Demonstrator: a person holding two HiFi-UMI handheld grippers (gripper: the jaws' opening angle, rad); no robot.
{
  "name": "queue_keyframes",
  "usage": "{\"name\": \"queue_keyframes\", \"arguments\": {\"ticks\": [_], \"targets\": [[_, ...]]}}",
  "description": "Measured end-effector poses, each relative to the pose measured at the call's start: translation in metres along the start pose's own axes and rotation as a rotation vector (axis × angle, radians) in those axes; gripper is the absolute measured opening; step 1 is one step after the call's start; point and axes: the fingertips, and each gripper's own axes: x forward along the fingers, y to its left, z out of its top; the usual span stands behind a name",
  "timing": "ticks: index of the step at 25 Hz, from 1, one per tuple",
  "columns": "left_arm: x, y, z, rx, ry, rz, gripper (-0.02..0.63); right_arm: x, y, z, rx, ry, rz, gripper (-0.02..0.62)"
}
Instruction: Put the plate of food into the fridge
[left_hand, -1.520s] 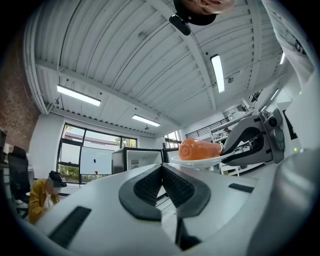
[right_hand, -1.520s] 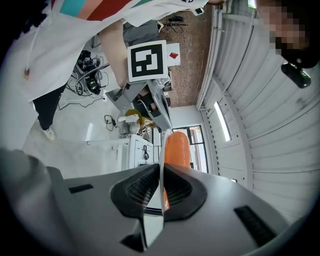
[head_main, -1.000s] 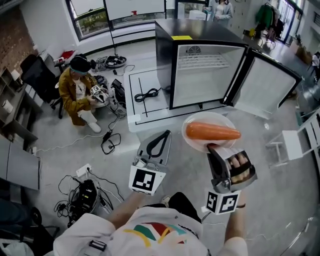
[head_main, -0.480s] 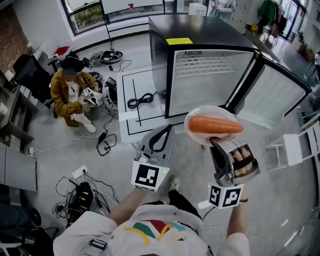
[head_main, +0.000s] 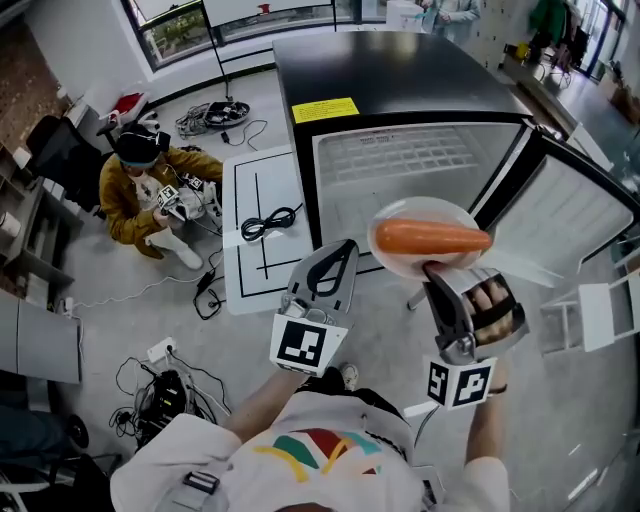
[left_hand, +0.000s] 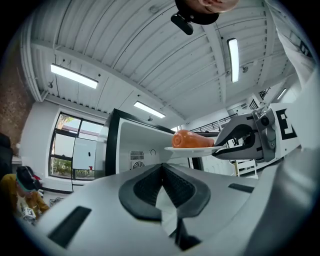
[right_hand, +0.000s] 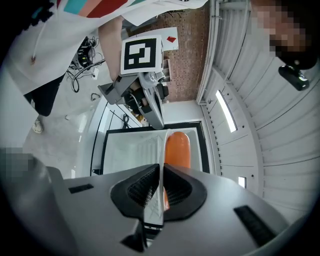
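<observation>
White plate carrying a carrot is clamped at its near rim by the right hand-held gripper; the left hand-held gripper alongside is closed, empty. Just ahead, the fridge stands open: setting the plate inside remains

- Bright, even light throughout; ceiling strip lights glow at ten and one o'clock in the left gripper view.
- Windows at eleven o'clock in the head view add daylight.
- Shadows on the floor are soft.
- The fridge interior washes near white.
- Fisheye bending at all edges; both gripper views have dark corners and a soft foreground.
</observation>
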Motion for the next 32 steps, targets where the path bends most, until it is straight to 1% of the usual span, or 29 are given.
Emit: {"name": "queue_keyframes", "arguments": {"ticks": [4,13,17,24,32], "targets": [[0.028,0.006,-0.004,0.004,0.001,0.001,0.006,0.025,0.000,-0.019,0.021,-0.003,0.006,0.021],[0.072,0.013,-0.015,-0.011,0.020,-0.036,0.006,0.069,-0.003,-0.048,0.029,0.000,0.031,0.021],[0.081,0.016,-0.022,-0.020,0.029,-0.041,0.006,0.088,-0.007,-0.057,0.006,-0.020,0.045,0.021],[0.092,0.023,-0.039,-0.040,0.059,-0.036,0.006,0.131,-0.014,-0.074,-0.031,-0.084,0.082,0.021],[0.103,0.032,-0.056,-0.048,0.096,-0.013,0.006,0.162,-0.002,-0.085,-0.008,-0.109,0.118,0.021]]}}
